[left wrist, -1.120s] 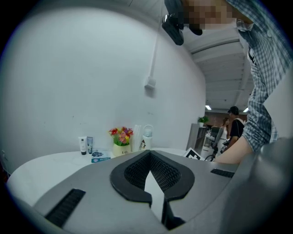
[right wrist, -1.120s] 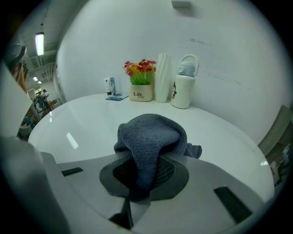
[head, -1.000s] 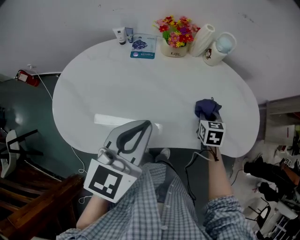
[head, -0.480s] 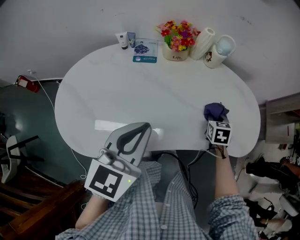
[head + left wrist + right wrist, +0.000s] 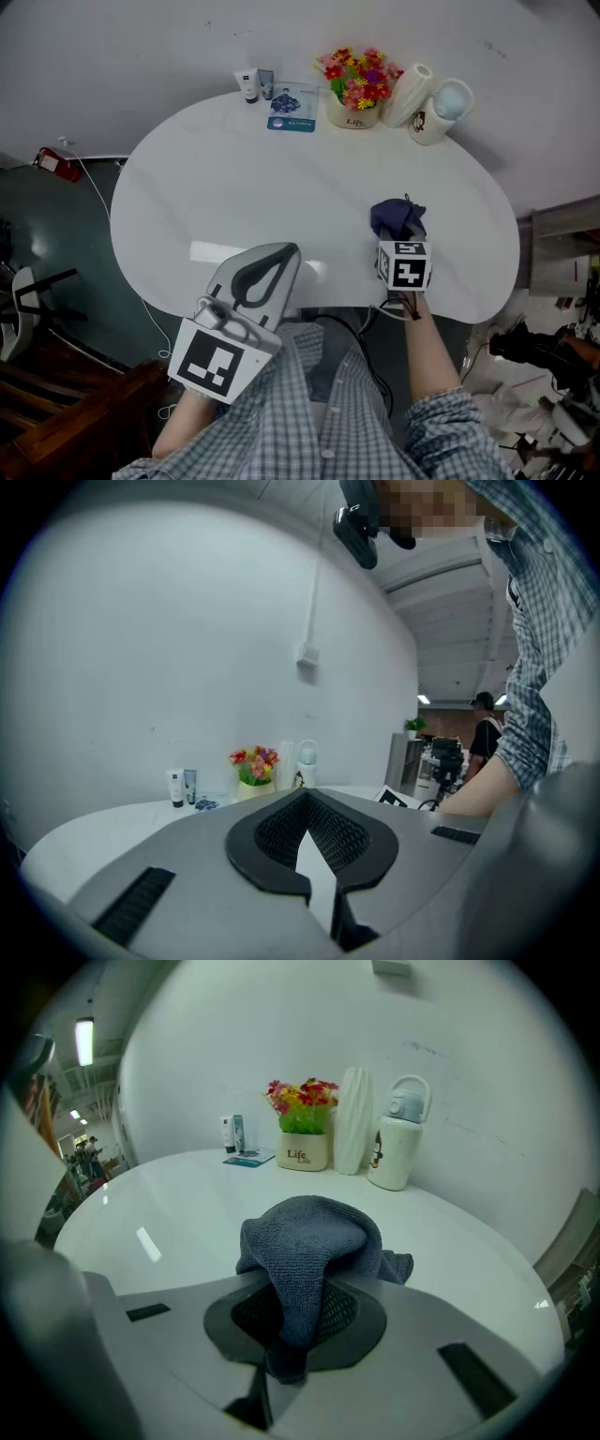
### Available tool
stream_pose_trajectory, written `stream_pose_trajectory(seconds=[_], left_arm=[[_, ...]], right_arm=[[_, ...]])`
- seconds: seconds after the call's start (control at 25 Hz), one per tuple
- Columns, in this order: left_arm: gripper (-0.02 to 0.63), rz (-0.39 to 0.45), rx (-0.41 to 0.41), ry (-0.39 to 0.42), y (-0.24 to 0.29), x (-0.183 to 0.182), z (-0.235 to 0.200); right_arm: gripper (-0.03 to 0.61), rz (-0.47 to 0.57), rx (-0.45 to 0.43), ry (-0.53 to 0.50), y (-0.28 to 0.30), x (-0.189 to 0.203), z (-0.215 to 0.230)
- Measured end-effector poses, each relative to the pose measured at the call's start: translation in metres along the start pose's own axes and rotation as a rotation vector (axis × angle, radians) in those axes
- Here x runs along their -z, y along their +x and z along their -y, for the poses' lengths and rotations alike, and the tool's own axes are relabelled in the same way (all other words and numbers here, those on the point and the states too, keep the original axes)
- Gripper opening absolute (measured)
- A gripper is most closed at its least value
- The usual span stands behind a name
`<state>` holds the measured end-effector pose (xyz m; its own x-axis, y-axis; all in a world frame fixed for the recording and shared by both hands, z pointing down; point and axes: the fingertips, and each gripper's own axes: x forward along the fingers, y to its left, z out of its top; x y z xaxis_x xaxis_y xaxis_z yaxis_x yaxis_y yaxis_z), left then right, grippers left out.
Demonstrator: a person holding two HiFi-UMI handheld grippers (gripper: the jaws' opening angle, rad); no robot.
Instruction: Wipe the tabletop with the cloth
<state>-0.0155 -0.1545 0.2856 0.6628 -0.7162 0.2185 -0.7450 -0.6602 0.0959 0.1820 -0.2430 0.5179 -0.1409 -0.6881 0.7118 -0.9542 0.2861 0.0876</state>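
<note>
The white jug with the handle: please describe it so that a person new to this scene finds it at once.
Start at the white oval table and follow the row of things along its far edge. The jug is last at the right end, beside the ribbed vase; only it has a loop handle and a pale blue lid.

Left gripper: held close to the body, jaws together, nothing between them. Right gripper: reached forward on a bare forearm, jaws clamped on a bunched cloth.
</note>
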Motion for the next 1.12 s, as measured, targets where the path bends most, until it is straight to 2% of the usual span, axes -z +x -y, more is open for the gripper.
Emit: stream_pose_trajectory(seconds=[0.68, 0.88, 1.12], left_arm=[[0.002, -0.016, -0.127, -0.034, -0.003, -0.003, -0.016], [0.002, -0.017, -0.146, -0.041, 0.002, -0.004, -0.019], [0.002, -0.021, -0.124, -0.046, 0.021, -0.006, -0.015]], right_arm=[[0.037, 0.055, -0.412, -0.205, 0.025, -0.064, -0.18], [0.037, 0.053, -0.431, -0.21, 0.034, -0.07, -0.18], [0.037, 0.06, -0.375, -0.159, 0.045, -0.074, -0.134]])
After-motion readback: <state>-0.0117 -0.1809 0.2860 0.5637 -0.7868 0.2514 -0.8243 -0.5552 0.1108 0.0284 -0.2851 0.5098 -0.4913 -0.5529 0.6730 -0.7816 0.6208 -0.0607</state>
